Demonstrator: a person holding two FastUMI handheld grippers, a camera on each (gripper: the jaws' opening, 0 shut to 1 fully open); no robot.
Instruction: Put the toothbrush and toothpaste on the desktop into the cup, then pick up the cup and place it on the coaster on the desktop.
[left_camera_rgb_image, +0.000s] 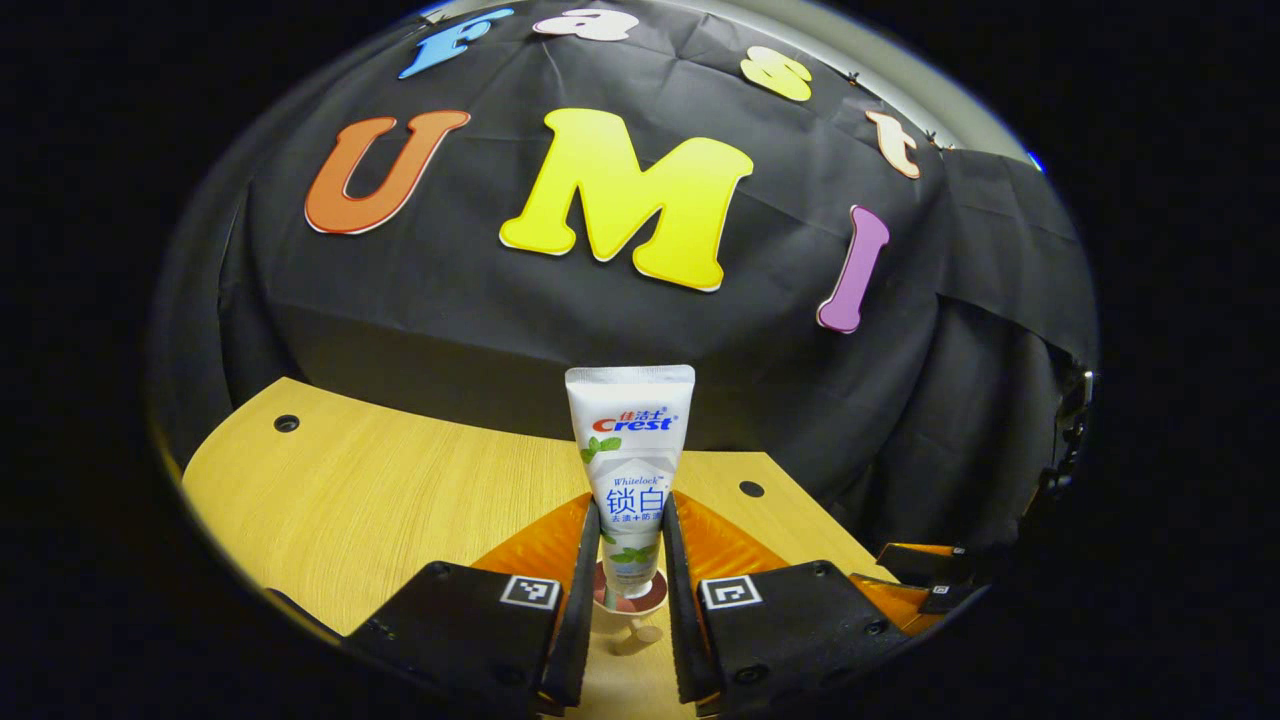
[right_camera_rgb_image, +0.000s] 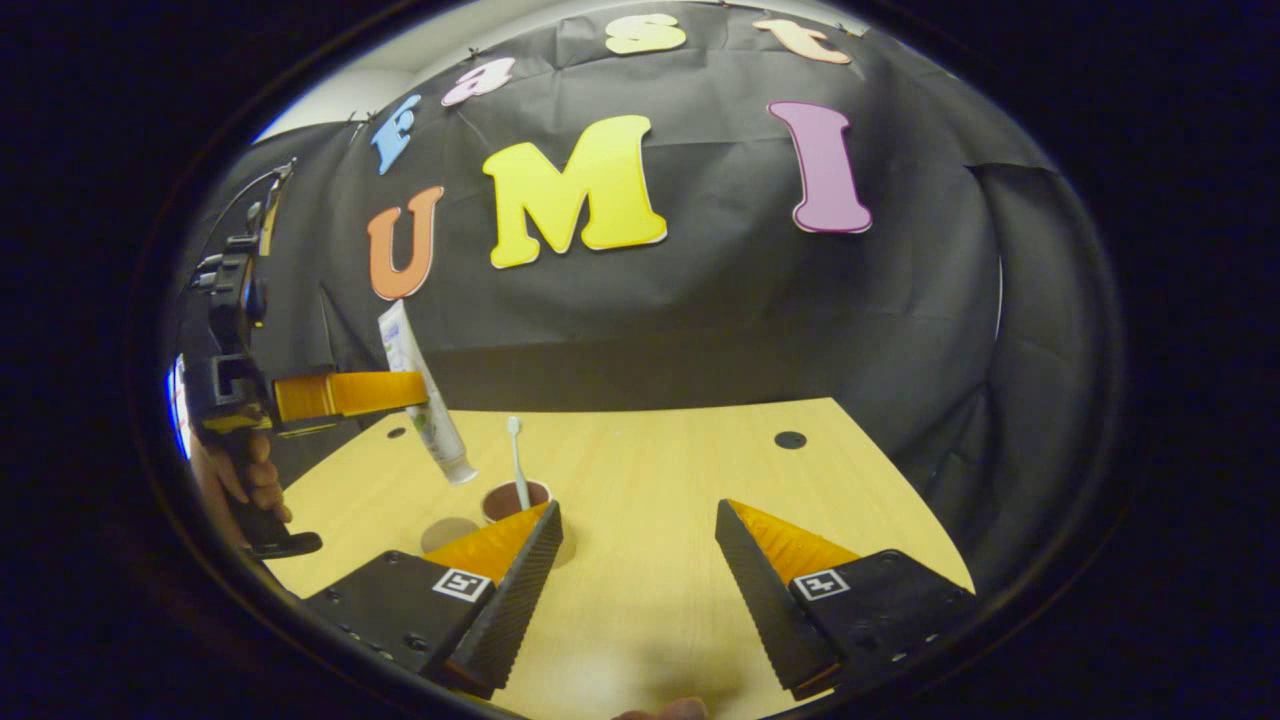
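My left gripper is shut on a white toothpaste tube, held upright with its cap down. The cap hangs right over the brown cup. In the right gripper view the same tube slants down from the left gripper toward the cup, its cap just above the rim. A white toothbrush stands in the cup. A round brown coaster lies left of the cup, partly behind my finger. My right gripper is open low over the table, the cup just beyond its left finger.
The wooden table has small dark holes near its back corners. A hand grips the left gripper's handle at the left. The right gripper shows at the left gripper view's right edge. Black cloth closes the back.
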